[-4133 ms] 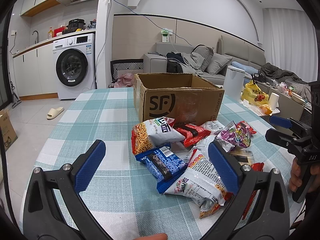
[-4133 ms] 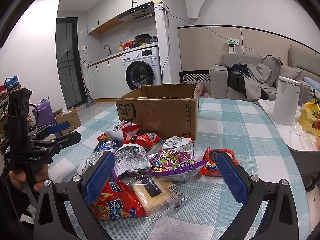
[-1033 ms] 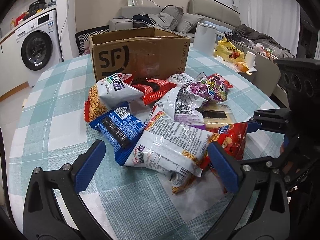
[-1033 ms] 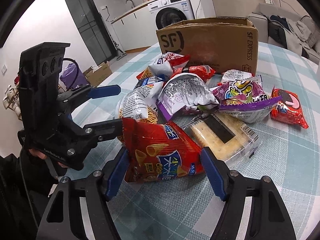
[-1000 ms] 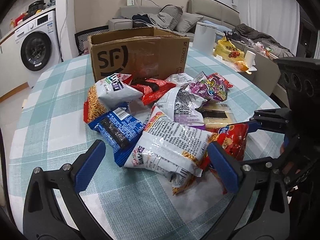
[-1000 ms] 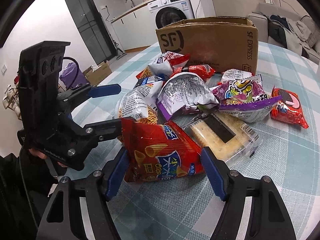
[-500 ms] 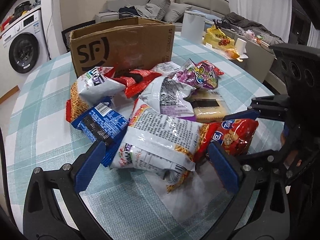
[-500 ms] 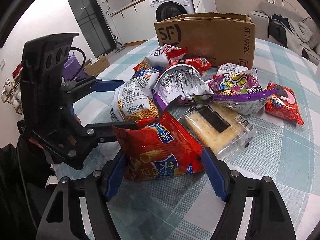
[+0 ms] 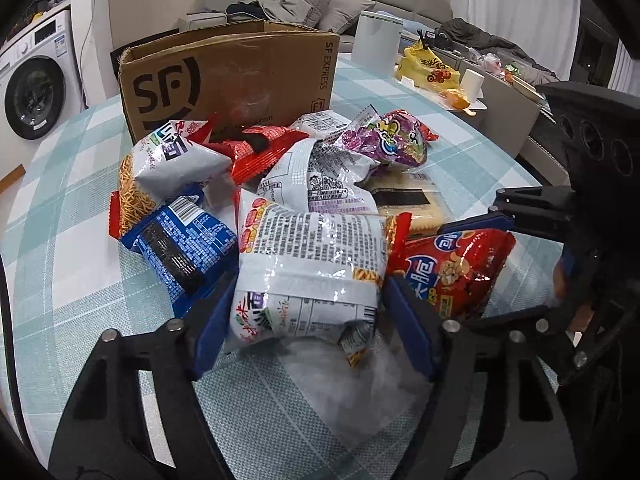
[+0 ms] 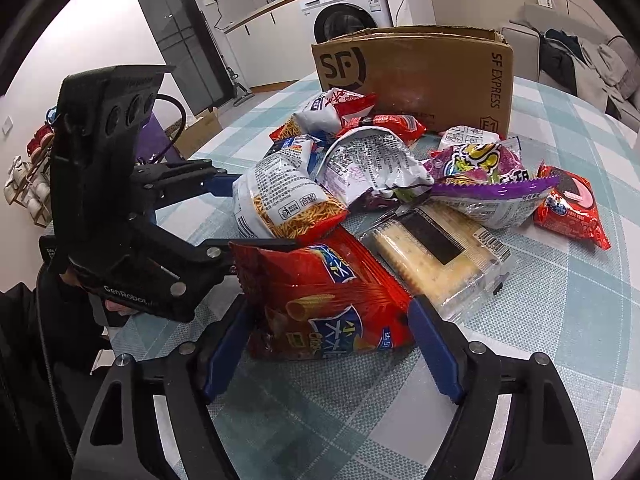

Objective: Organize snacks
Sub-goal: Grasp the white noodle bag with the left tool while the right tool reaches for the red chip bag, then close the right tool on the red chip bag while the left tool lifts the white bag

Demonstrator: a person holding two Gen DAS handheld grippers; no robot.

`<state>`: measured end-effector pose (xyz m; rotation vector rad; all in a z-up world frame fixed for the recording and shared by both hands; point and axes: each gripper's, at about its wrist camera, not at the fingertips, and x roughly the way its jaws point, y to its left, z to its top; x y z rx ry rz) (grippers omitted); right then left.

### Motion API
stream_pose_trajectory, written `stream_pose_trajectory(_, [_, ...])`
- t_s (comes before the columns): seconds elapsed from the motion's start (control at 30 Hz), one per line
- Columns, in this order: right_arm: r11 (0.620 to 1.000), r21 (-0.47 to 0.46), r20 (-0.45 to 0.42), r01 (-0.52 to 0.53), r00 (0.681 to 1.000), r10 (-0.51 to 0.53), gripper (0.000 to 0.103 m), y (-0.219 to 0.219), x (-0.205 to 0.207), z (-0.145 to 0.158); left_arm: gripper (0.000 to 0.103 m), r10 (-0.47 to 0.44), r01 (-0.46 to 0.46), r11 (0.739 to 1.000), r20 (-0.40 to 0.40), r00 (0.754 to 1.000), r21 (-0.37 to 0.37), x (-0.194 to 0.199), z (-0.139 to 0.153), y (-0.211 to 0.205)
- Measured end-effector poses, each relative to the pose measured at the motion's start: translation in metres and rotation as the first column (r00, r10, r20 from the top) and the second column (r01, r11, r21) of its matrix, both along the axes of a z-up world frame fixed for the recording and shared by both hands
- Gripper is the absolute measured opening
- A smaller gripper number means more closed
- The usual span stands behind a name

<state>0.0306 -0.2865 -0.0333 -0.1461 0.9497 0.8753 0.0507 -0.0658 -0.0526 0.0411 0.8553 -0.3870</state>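
A pile of snack bags lies on the checked tablecloth in front of an open SF cardboard box (image 9: 232,80), also in the right wrist view (image 10: 420,72). My left gripper (image 9: 310,320) is shut on a silver noodle-snack bag (image 9: 308,268); the same bag shows in the right wrist view (image 10: 280,200). My right gripper (image 10: 328,340) is shut on a red snack bag (image 10: 324,300), which lies beside the silver one in the left wrist view (image 9: 448,268). Both bags rest on the table.
Other bags in the pile: a blue one (image 9: 184,240), a purple one (image 9: 388,140), a clear cracker pack (image 10: 436,256), a small red pack (image 10: 572,208). A white canister (image 9: 376,48) and a yellow bag (image 9: 428,68) stand beyond the table's right side.
Both grippers moved in low toward the pile. The left jaws closed onto the silver bag. The right jaws tightened on the red bag.
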Motion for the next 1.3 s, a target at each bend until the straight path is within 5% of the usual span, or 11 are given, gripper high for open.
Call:
stream_pose_trajectory(0.2, [1.0, 0.003, -0.001, 0.001, 1.0, -0.001, 0.081, 0.0, 0.0, 0.0, 0.061, 0.02, -0.02, 0.999, -0.006, 1.0, -0.046, -0.004, 0.001, 0.008])
stream_pose_trajectory(0.73, [0.999, -0.034, 0.023, 0.021, 1.0, -0.021, 0.082, 0.009, -0.001, -0.001, 0.06, 0.073, -0.069, 0.991, 0.023, 0.997, -0.118, -0.028, 0.012, 0.024])
stream_pose_trajectory(1.3, [1.0, 0.009, 0.091, 0.007, 0.996, -0.007, 0.049, 0.004, -0.009, 0.01, 0.06, 0.127, -0.117, 0.983, 0.063, 0.99, -0.143, -0.033, 0.024, 0.039])
